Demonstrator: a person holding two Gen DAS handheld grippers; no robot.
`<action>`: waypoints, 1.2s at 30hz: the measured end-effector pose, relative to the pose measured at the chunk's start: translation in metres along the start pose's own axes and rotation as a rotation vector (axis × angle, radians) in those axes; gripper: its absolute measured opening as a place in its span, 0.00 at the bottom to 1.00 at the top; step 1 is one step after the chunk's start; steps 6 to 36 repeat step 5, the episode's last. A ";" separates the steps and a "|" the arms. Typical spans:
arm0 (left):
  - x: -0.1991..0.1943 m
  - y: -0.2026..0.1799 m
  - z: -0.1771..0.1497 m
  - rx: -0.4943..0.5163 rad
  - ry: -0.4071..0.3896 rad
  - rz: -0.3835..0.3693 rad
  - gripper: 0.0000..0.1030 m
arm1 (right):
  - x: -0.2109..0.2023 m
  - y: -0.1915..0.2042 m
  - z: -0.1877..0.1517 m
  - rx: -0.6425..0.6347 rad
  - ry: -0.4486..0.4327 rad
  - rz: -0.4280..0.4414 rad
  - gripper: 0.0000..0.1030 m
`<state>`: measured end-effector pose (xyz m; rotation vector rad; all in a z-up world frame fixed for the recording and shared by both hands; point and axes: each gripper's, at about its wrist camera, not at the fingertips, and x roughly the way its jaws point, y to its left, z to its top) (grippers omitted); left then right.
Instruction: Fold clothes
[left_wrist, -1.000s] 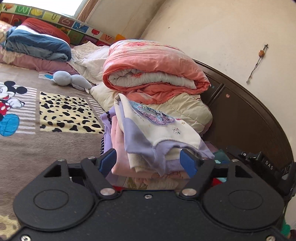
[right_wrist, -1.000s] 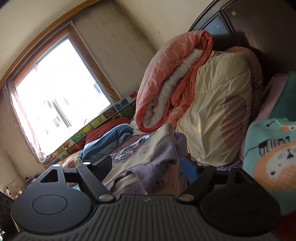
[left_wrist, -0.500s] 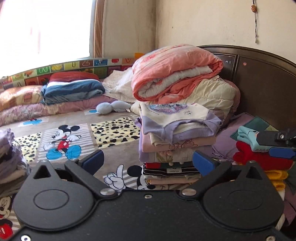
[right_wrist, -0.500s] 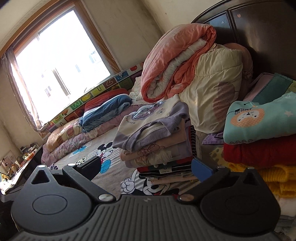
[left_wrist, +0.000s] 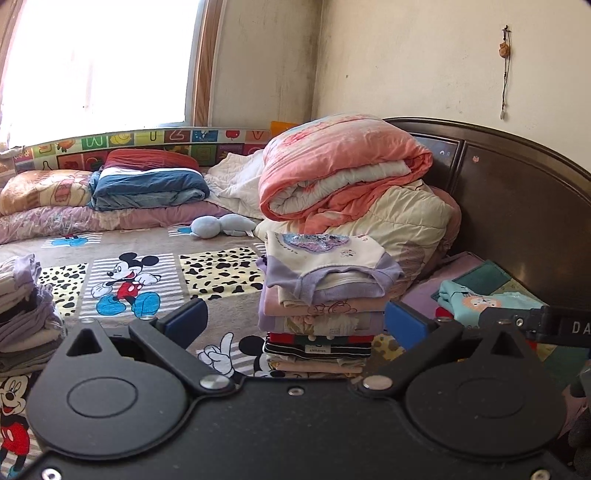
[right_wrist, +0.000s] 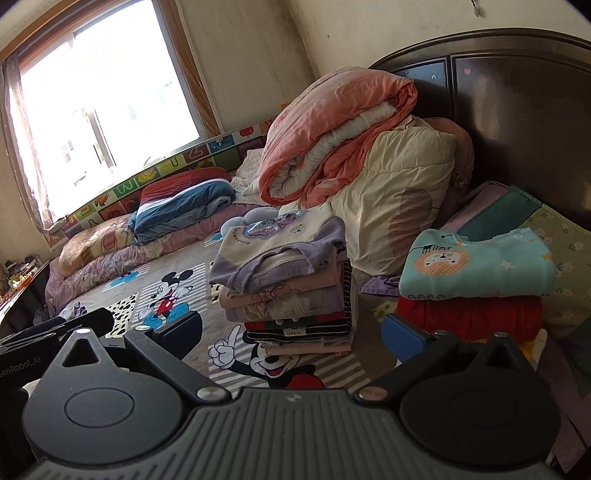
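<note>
A tall stack of folded clothes (left_wrist: 319, 302) (right_wrist: 284, 288) stands on the cartoon-mouse blanket, topped by a cream and lilac sweatshirt (left_wrist: 325, 258) (right_wrist: 280, 240). My left gripper (left_wrist: 295, 325) is open, held back from the stack with nothing between its blue pads. My right gripper (right_wrist: 291, 332) is open too, also short of the stack and empty. A second pile, teal sweatshirt (right_wrist: 476, 266) (left_wrist: 476, 302) over red and yellow knits, lies to the right. A third folded pile (left_wrist: 22, 314) sits at the left edge of the left wrist view.
Rolled orange and cream quilts (left_wrist: 343, 177) (right_wrist: 332, 136) lean on the dark headboard (left_wrist: 517, 206) behind the stack. Folded blue bedding (left_wrist: 147, 184) and a pale blue soft toy (left_wrist: 221, 225) lie by the window. The right gripper's body (left_wrist: 546, 325) shows at the left wrist view's right edge.
Both grippers have pulled back from the stack and opened wider. The cream and lilac sweatshirt, between the fingers a second ago, now rests on top of the stack.
</note>
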<state>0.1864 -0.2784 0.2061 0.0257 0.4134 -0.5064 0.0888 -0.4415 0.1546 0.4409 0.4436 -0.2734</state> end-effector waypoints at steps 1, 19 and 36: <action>-0.004 -0.003 0.001 0.008 -0.003 0.007 1.00 | -0.002 0.001 0.000 -0.001 0.000 -0.005 1.00; -0.011 -0.007 0.004 -0.006 0.015 -0.008 1.00 | -0.008 0.004 0.000 -0.006 0.003 -0.006 1.00; -0.011 -0.007 0.004 -0.006 0.015 -0.008 1.00 | -0.008 0.004 0.000 -0.006 0.003 -0.006 1.00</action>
